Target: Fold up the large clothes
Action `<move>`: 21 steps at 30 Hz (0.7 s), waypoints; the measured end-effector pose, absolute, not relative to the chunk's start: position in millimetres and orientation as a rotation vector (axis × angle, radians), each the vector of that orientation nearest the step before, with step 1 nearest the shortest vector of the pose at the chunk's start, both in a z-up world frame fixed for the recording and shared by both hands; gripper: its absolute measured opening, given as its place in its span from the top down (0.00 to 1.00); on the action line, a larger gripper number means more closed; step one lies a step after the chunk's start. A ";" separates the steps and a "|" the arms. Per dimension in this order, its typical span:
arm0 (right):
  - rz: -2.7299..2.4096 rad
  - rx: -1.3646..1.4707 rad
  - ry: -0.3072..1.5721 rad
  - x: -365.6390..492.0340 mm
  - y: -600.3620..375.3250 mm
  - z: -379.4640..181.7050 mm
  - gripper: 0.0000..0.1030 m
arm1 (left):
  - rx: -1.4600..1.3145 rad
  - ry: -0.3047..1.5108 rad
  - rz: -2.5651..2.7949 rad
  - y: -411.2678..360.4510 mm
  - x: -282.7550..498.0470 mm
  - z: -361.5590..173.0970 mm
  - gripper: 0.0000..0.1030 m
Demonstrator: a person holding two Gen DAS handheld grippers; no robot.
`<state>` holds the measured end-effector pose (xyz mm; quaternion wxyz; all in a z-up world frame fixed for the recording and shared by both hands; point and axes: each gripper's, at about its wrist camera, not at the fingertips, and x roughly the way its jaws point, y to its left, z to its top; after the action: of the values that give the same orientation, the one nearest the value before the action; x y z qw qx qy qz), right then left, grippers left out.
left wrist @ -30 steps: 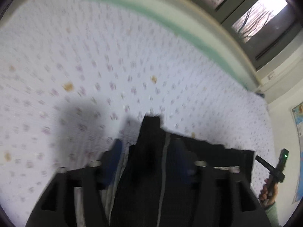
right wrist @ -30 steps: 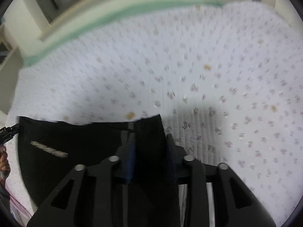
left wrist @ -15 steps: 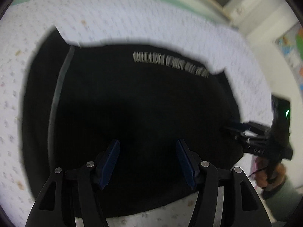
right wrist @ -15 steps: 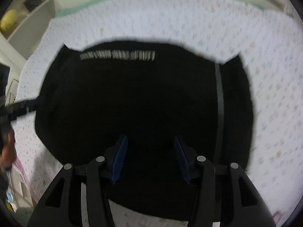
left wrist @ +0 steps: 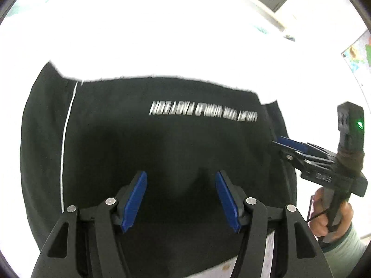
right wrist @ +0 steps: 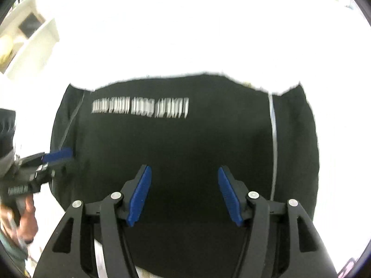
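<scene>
The black garment [left wrist: 162, 150] is showing a thin white stripe [left wrist: 66, 134] and silvery lettering [left wrist: 204, 112] (blurred, unreadable), while blue pads [left wrist: 134, 200] are lining black gripper fingers over bedding washed out white [left wrist: 162, 34].

Left gripper [left wrist: 180, 200] points steeply down, blue pads spread apart with nothing pinched between them. Right gripper [right wrist: 184, 194] tilts down the same way, its jaws opening, gap empty too. Each handle sits in a bare hand [left wrist: 329, 217], a pale green sleeve [left wrist: 343, 247] at the right wrist.

Right gripper [right wrist: 184, 194] opening, apparently above black garment [right wrist: 180, 143]
</scene>
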<state>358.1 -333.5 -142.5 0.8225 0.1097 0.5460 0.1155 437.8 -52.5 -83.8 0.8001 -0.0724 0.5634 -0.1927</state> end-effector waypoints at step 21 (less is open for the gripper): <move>0.378 0.157 1.220 288.5 -326.1 -149.0 0.35 | -0.148 1.229 -0.431 -6.5 422.8 -79.8 0.38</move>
<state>288.5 -326.1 -149.0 0.8000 0.0731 0.5688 0.1763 422.8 -6.5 -79.8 0.7929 -0.0690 0.5714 -0.2003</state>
